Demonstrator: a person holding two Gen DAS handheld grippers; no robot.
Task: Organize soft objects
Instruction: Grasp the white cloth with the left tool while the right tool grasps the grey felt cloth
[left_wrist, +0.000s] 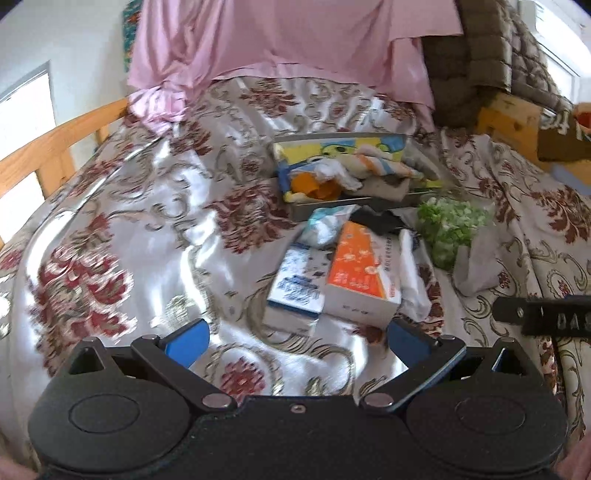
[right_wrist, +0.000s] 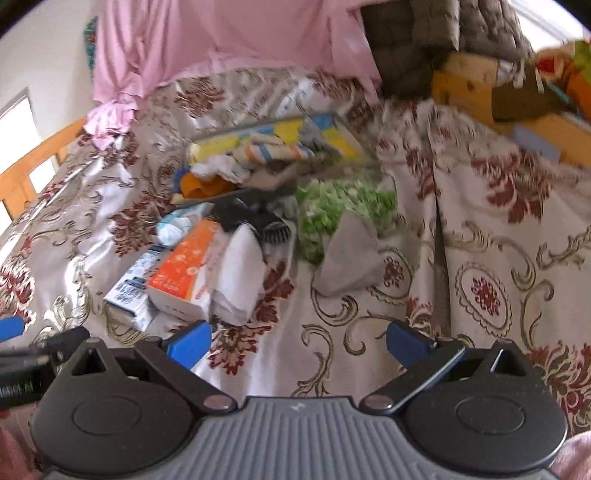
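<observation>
A pile lies on a floral bedspread (left_wrist: 147, 221). A grey tray (left_wrist: 332, 205) holds striped and orange cloths (left_wrist: 340, 173); it also shows in the right wrist view (right_wrist: 236, 194). In front lie an orange box (left_wrist: 362, 273), a blue-white box (left_wrist: 295, 288), white folded cloth (right_wrist: 240, 273), a green-white soft item (right_wrist: 340, 206) and a grey cloth (right_wrist: 347, 258). My left gripper (left_wrist: 295, 341) is open and empty, just short of the boxes. My right gripper (right_wrist: 297, 343) is open and empty over bare bedspread, in front of the grey cloth.
A pink sheet (left_wrist: 280, 40) hangs at the back. A wooden bed rail (left_wrist: 55, 147) runs along the left. A brown quilted cushion (left_wrist: 487, 55) and wooden furniture (left_wrist: 509, 122) stand at the back right. A black object (right_wrist: 258, 218) lies by the tray.
</observation>
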